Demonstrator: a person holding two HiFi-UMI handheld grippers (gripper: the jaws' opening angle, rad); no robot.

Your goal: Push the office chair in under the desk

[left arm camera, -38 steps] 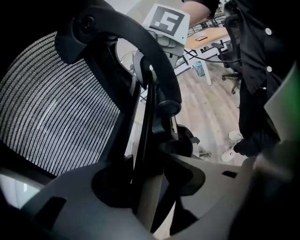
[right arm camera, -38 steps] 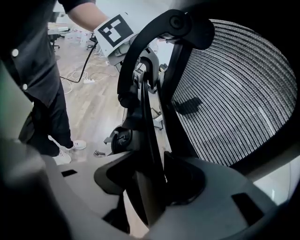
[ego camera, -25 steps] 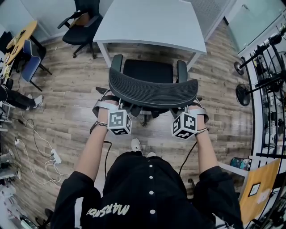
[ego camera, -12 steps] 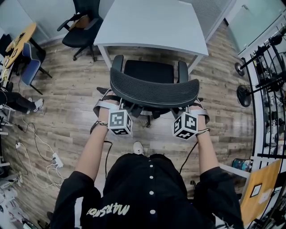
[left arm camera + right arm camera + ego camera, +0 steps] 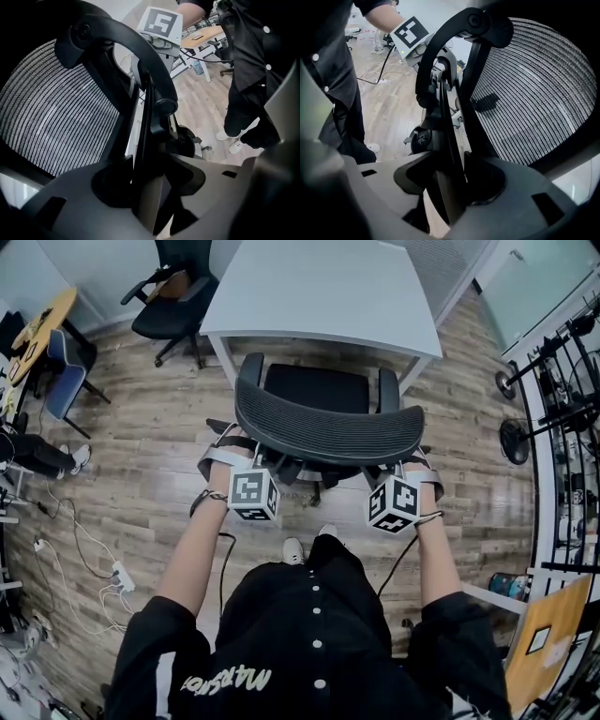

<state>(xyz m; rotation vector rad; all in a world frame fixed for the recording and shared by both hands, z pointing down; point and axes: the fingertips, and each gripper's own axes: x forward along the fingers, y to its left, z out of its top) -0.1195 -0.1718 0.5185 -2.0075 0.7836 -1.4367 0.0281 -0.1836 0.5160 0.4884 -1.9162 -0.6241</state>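
The chair has crept toward the desk, seat just short of it, with my left gripper and right gripper clamped on its back struts; uneven pushing could swing an armrest into a desk leg.

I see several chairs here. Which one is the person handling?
Start at the big white desk. Right in front of it stands a black office chair. Unlike the other black chair beyond the desk's left corner, its wide curved mesh back is right before the person.
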